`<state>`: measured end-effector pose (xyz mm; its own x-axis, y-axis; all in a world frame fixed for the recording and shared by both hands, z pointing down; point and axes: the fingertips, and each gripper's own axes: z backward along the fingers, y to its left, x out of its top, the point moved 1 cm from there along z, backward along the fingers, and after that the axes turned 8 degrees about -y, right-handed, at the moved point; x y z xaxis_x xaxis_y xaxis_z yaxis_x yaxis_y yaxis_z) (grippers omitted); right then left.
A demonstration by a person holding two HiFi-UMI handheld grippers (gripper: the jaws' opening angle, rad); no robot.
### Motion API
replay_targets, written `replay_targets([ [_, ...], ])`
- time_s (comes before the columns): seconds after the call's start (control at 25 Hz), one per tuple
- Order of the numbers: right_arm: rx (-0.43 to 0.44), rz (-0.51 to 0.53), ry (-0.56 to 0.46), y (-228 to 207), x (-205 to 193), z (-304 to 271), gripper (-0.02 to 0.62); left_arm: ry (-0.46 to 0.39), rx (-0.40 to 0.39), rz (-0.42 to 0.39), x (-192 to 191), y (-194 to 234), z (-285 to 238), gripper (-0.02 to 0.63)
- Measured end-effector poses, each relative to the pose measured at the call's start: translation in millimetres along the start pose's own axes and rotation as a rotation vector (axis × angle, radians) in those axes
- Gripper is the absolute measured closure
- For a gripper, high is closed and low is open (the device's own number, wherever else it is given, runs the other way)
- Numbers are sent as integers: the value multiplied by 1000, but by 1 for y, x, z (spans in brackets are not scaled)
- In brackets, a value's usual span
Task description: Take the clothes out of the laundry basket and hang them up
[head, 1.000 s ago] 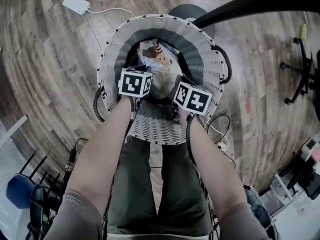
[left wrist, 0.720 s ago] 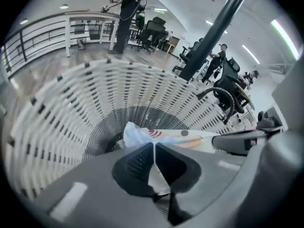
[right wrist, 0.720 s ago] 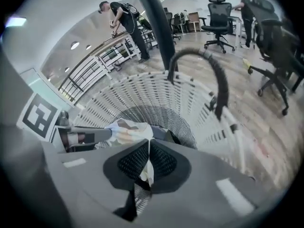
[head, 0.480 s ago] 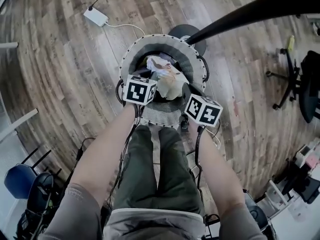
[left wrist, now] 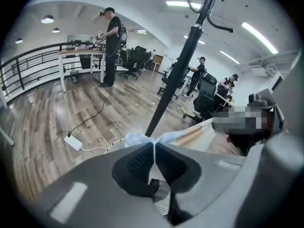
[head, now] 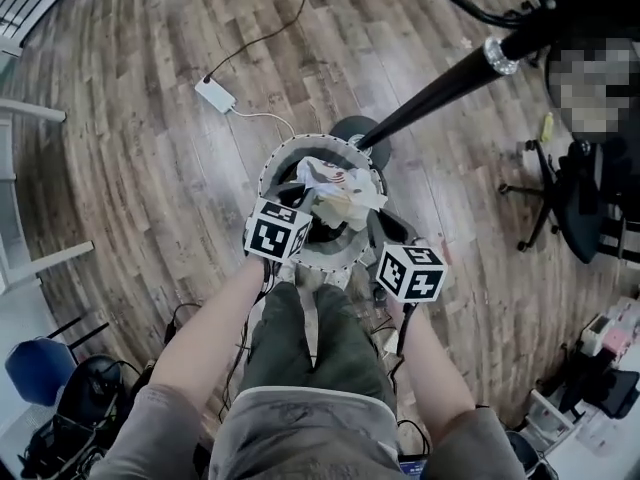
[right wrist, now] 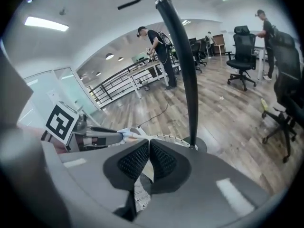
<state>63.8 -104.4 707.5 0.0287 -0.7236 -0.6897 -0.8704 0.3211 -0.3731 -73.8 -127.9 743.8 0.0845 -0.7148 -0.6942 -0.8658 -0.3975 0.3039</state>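
Note:
A round white wicker laundry basket [head: 272,167] stands on the wood floor at my feet. A pale garment [head: 341,190] with a printed picture hangs bunched above the basket's opening, held up between both grippers. My left gripper [head: 302,211] is shut on its left edge, and the light cloth [left wrist: 139,138] pokes out past the closed tips [left wrist: 154,144]. My right gripper [head: 378,230] is shut on the other side, with cloth [right wrist: 127,136] showing beyond its closed tips [right wrist: 149,141]. More clothes lie dark inside the basket. The black rack pole [head: 440,88] rises from a round base [head: 357,130] just behind the basket.
A white power adapter [head: 215,95] with its cable lies on the floor at the back left. Black office chairs [head: 570,203] stand to the right and a blue chair [head: 33,368] at the lower left. People [left wrist: 111,46] work at desks beyond a railing [left wrist: 28,72].
I have stood up from the basket, which now looks smaller and farther below. Both grippers have risen and lifted the pale garment out of the basket.

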Motion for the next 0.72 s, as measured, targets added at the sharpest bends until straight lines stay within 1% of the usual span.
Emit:
replay_targets([
  [0.12, 18, 41, -41, 23, 33, 39, 560, -56, -9, -21, 35, -18, 38, 592],
  [0.28, 4, 173, -129, 55, 79, 90, 560, -165, -41, 27, 83, -42, 95, 592],
  [0.36, 24, 200, -166, 72, 100, 113, 560, -211, -44, 17, 104, -51, 123, 592],
  [0.52, 52, 205, -234, 99, 138, 155, 560, -278, -62, -39, 138, -70, 168, 592],
  [0.64, 70, 192, -298, 112, 165, 185, 560, -325, -84, -87, 167, -88, 195, 592],
  [0.72, 83, 196, -328, 118, 179, 206, 560, -357, -95, -106, 185, -104, 213, 592],
])
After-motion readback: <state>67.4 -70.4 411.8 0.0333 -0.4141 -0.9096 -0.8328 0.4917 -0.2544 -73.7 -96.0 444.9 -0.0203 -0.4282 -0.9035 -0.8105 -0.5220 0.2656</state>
